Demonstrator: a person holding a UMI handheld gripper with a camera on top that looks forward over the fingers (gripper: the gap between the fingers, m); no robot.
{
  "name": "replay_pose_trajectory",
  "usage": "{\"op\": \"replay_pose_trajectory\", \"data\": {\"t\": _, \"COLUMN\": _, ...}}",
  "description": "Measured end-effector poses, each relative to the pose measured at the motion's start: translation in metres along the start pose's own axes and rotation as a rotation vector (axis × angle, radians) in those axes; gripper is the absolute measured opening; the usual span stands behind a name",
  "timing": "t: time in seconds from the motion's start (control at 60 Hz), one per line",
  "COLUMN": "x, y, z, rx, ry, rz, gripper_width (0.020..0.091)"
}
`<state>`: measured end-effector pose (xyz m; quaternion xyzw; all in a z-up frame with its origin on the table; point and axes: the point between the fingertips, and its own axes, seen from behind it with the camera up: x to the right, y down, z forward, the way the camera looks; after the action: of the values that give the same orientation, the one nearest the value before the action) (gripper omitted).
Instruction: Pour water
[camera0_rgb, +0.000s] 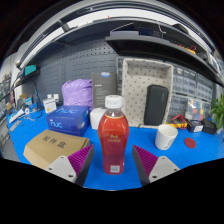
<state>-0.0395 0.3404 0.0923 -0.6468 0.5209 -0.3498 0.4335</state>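
Tool (112, 160) low over a blue table (175, 160), fingers spread apart, purple pads (146, 160) facing inward. A bottle (113, 138) with red contents, white cap and a label stands upright between the fingers, at 12 o'clock from the tool. A gap shows on both sides of the bottle, so the tool is released, not clenching anything; the bottle rests on the table on its own.

At 10 o'clock from the bottle, a cardboard box (55, 148) lies flat, close to the left finger. Behind it a dark blue box (68, 122), with a purple bag (77, 92) sitting further back above it. White container (97, 118) just behind the bottle, partly hidden.

At 2 o'clock, a white cup (166, 136) stands upright on the table, near the bottle but apart from it. A small red round item (190, 144) lies on the table just past the cup. Behind, a black rounded object (156, 104) stands against a perforated panel (147, 78). Green plant (218, 108) at far 3 o'clock. Cluttered items at far 9 o'clock, too small to tell.
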Motion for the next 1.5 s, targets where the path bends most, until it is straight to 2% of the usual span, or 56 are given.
{"op": "replay_pose_trajectory", "data": {"t": 0.083, "x": -0.002, "y": -0.006, "z": 0.02, "rx": 0.024, "ry": 0.001, "rz": 0.014, "gripper_width": 0.0765}}
{"op": "replay_pose_trajectory", "data": {"t": 0.167, "x": -0.005, "y": -0.011, "z": 0.035, "rx": 0.056, "ry": -0.011, "rz": 0.01, "gripper_width": 0.0678}}
{"op": "replay_pose_trajectory", "data": {"t": 0.2, "x": -0.004, "y": -0.009, "z": 0.04, "rx": 0.059, "ry": -0.01, "rz": 0.01, "gripper_width": 0.0545}}
{"op": "replay_pose_trajectory", "data": {"t": 0.233, "x": 0.003, "y": -0.011, "z": 0.045, "rx": 0.074, "ry": 0.016, "rz": 0.004, "gripper_width": 0.0451}}
{"op": "replay_pose_trajectory", "data": {"t": 0.333, "x": 0.008, "y": -0.013, "z": 0.045, "rx": 0.092, "ry": 0.014, "rz": 0.06, "gripper_width": 0.0409}}
{"op": "replay_pose_trajectory", "data": {"t": 0.367, "x": 0.009, "y": -0.015, "z": 0.045, "rx": 0.104, "ry": 0.017, "rz": 0.069, "gripper_width": 0.0372}}
{"op": "replay_pose_trajectory", "data": {"t": 0.383, "x": 0.009, "y": -0.015, "z": 0.045, "rx": 0.111, "ry": 0.015, "rz": 0.068, "gripper_width": 0.0395}}
{"op": "replay_pose_trajectory", "data": {"t": 0.4, "x": 0.009, "y": -0.015, "z": 0.045, "rx": 0.116, "ry": 0.014, "rz": 0.065, "gripper_width": 0.0335}}
{"op": "replay_pose_trajectory", "data": {"t": 0.467, "x": 0.008, "y": -0.014, "z": 0.046, "rx": 0.128, "ry": 0.009, "rz": 0.05, "gripper_width": 0.0268}}
{"op": "replay_pose_trajectory", "data": {"t": 0.667, "x": 0.012, "y": -0.015, "z": 0.047, "rx": 0.122, "ry": -0.006, "rz": 0.091, "gripper_width": 0.0268}}
{"op": "replay_pose_trajectory", "data": {"t": 0.85, "x": 0.031, "y": -0.019, "z": 0.059, "rx": 0.046, "ry": -0.029, "rz": 0.241, "gripper_width": 0.0268}}
{"op": "replay_pose_trajectory", "data": {"t": 1.0, "x": 0.05, "y": -0.046, "z": 0.077, "rx": 0.015, "ry": -0.076, "rz": 0.571, "gripper_width": 0.0267}}
{"op": "replay_pose_trajectory", "data": {"t": 1.233, "x": 0.076, "y": -0.099, "z": 0.104, "rx": 0.066, "ry": -0.18, "rz": 1.226, "gripper_width": 0.0274}}
{"op": "replay_pose_trajectory", "data": {"t": 1.5, "x": 0.103, "y": -0.114, "z": 0.116, "rx": 0.147, "ry": -0.255, "rz": 1.753, "gripper_width": 0.0275}}
